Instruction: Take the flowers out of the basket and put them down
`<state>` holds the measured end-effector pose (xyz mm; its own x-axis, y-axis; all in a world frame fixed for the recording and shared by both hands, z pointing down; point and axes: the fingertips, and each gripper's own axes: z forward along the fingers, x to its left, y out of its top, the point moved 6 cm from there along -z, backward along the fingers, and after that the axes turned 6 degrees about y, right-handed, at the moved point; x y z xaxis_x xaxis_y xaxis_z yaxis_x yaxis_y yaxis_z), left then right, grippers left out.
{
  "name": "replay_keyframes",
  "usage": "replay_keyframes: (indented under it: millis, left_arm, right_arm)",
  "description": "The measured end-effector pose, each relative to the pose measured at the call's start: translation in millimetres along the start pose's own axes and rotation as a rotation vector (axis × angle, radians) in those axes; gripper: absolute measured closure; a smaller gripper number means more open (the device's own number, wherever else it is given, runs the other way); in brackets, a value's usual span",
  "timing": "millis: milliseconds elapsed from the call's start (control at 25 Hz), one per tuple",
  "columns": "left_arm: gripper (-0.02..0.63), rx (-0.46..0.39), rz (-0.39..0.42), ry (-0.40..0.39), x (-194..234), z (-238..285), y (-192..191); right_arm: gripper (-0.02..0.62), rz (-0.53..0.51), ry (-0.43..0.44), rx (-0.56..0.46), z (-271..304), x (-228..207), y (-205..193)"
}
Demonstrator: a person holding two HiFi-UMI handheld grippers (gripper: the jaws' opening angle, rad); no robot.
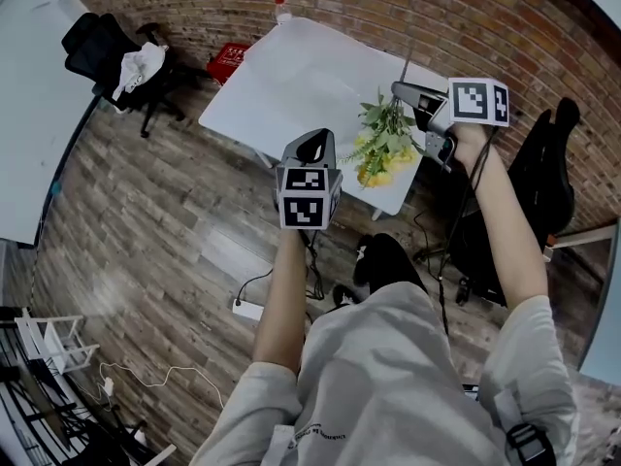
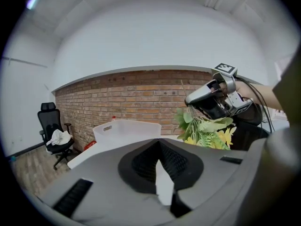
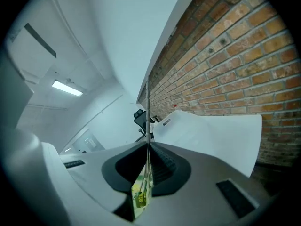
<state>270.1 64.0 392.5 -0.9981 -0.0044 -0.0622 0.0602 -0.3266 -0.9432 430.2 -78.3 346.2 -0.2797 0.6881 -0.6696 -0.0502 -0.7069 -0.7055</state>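
A bunch of flowers with green leaves and yellow blooms hangs over the near right corner of the white table. My right gripper is shut on its thin stem, which sticks out past the closed jaws. In the left gripper view the flowers dangle under that gripper. A white basket with a slot handle stands on the table, and its wall fills the right gripper view. My left gripper is at the table's near edge, left of the flowers; its jaws are shut on nothing.
A black office chair with a white cloth stands at the far left by the brick wall. A red-capped bottle and a red crate are beyond the table. Cables and a power strip lie on the wooden floor.
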Motion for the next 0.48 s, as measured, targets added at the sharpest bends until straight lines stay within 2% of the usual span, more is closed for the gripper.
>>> replay_keyframes:
  millis: [200, 480]
  left_arm:
    - [0.581, 0.009, -0.026, 0.048, -12, 6, -17]
    - [0.581, 0.039, -0.047, 0.11, -25, 30, -22]
  right_arm:
    - [0.548, 0.098, 0.01, -0.018, -2, -38, -24]
    - [0.548, 0.234, -0.035, -0.002, 0, -106, -46]
